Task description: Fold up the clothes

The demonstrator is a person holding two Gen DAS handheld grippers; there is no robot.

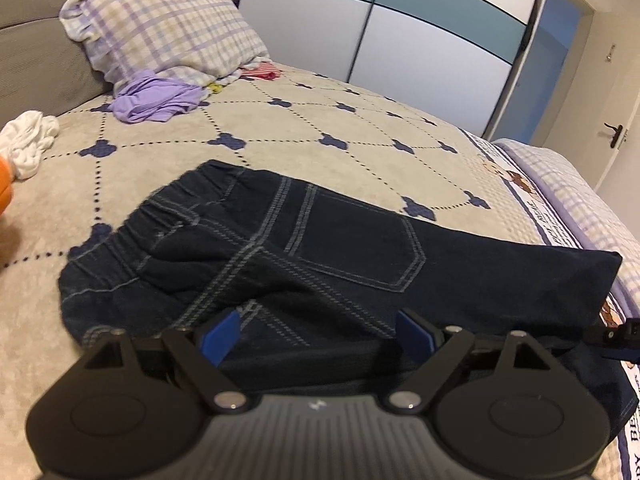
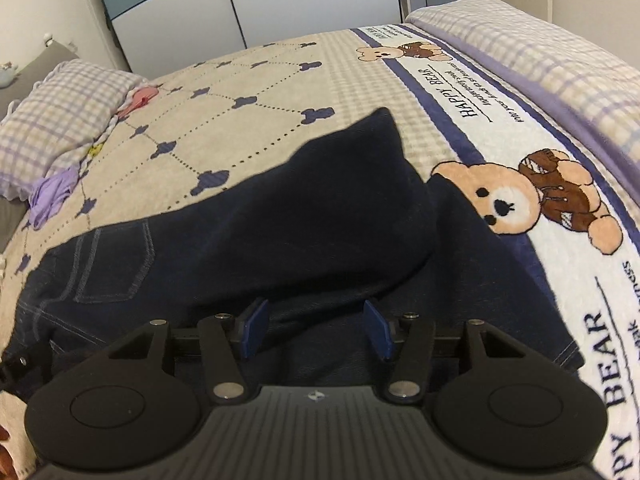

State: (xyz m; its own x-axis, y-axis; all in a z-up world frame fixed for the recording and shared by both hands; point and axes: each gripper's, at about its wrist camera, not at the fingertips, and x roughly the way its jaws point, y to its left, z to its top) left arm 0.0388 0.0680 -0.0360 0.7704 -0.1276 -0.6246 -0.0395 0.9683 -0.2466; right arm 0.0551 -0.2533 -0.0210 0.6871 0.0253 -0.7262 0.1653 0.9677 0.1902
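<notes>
We see the dark jeans (image 1: 304, 240) spread flat on the bed cover (image 1: 280, 128), waistband toward nine o'clock, legs toward three, one leg lapped over the other, likely mid-fold. Our left gripper (image 1: 316, 336) hovers low at six o'clock, jaws wide, empty. Our right gripper (image 2: 316, 328) likewise gapes over the legs, perhaps touching cloth.

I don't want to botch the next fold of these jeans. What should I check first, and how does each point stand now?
1. Left gripper open: ok.
2. Right gripper open: ok.
3. Both grippers over the dark jeans: ok.
4. Jeans flat: not ok, one leg lies bunched over the other.
5. Bedspread bare beyond the jeans: ok; purple garment sits by the pillow.
6. Fabric between fingers: cannot tell.
</notes>
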